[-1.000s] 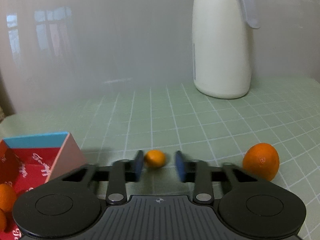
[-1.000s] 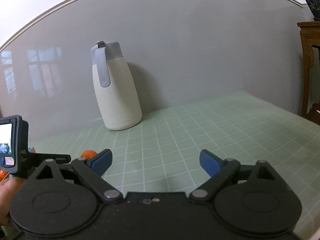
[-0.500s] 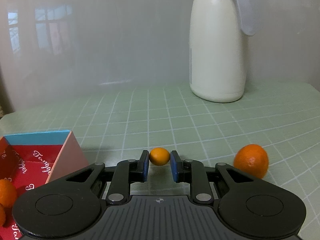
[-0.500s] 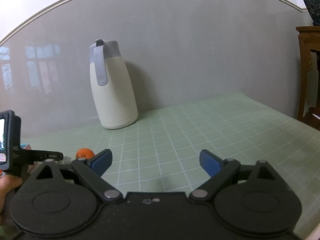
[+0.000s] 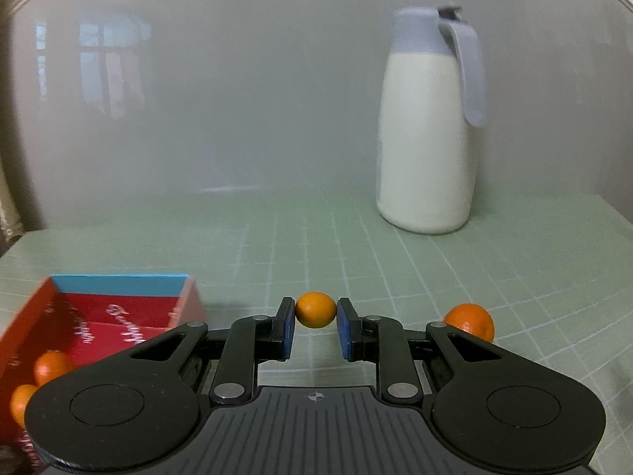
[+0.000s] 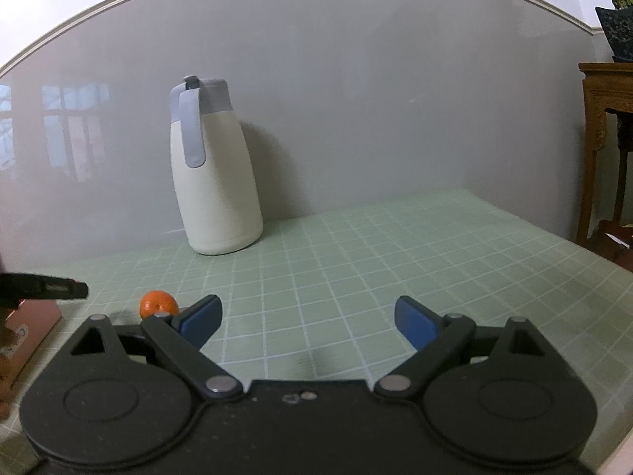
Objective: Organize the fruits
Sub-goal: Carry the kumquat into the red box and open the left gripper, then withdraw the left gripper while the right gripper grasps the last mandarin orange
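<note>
Clamped on a small kumquat (image 5: 315, 309), the left gripper (image 5: 315, 326) points forward and slightly down over the table (image 5: 514, 277), its blue pads (image 5: 288, 330) pressing the fruit from both sides at their tips. Held apart from it, the right gripper (image 6: 307, 318) stands with its jaws spread wide and nothing between them, aimed nearly level across the bare checked cloth toward the back wall.

By size, the green grid-patterned table comes first, running up to a grey glossy wall. A tall cream jug (image 5: 427, 134) with a grey lid and handle stands upright on it at the back, well apart from the fruit; the right wrist view shows the same jug (image 6: 215, 174) left of centre. A red box (image 5: 99, 316) with a blue inner rim and white script lettering sits on the table at the lower left of the left wrist view, open at the top, just beside the left gripper's body. Two small orange fruits (image 5: 51, 364) lie inside it, partly hidden by the gripper.

A round orange (image 5: 470, 318) rests on the cloth to the right of the held kumquat, partly behind the gripper's right finger; the right wrist view shows it (image 6: 157, 304) by that gripper's left pad. The kumquat is smallest: smooth, oval, bright orange-yellow and clear of the cloth.
</note>
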